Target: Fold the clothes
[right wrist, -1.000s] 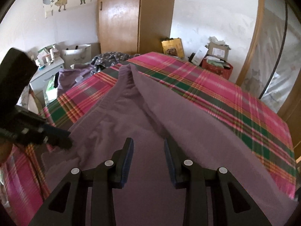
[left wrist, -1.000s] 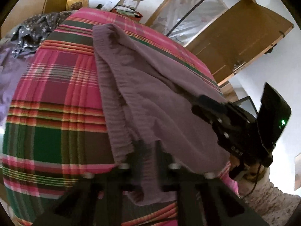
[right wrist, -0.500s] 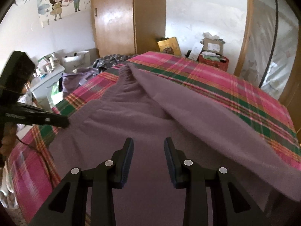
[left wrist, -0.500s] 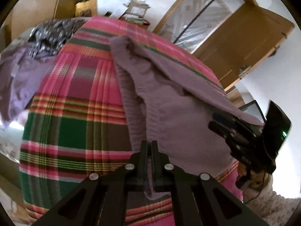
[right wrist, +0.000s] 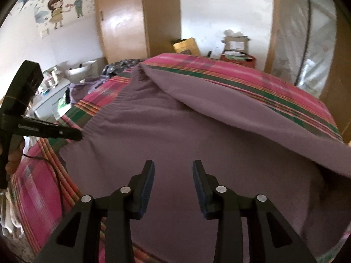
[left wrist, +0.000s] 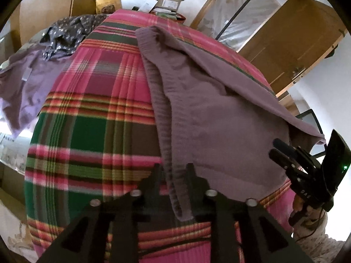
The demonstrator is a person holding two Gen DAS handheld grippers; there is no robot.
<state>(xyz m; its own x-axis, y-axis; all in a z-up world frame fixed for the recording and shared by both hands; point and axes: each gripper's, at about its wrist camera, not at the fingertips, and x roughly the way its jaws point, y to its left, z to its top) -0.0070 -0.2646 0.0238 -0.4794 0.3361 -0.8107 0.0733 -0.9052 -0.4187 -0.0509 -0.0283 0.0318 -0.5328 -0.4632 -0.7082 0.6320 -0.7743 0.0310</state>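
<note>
- Purple knit sweater [left wrist: 210,118] lies spread over the plaid blanket [left wrist: 92,131], filling the side of it nearest the wooden wardrobe doors [left wrist: 291,50].
- Its ribbed hem [left wrist: 162,131] runs down the middle of the blanket, from the far end to the near edge, where a short length droops over.
- One part of the sweater is folded back on itself, forming a long diagonal flap [right wrist: 252,118] across the half of the blanket closest to the wardrobe doors.
- Left gripper [left wrist: 173,168] sits at the near edge of the blanket with the ribbed hem passing between its fingers; the jaws stand apart on either side of the hem, and whether they touch the cloth cannot be told.
- Right gripper [right wrist: 173,173] hovers above the flat body of the sweater near the blanket's near edge, jaws wide apart with nothing between them.
- Seen from the left wrist camera, the right gripper is at the corner of the sweater beside the blanket's wardrobe-side edge, just under the end of the flap.
- Off the blanket's opposite side lies a lilac garment [left wrist: 24,92], with a dark flowered cloth [left wrist: 70,32] beyond it towards the far end.
- Cardboard boxes [right wrist: 234,41] stand past the far end of the blanket.
</note>
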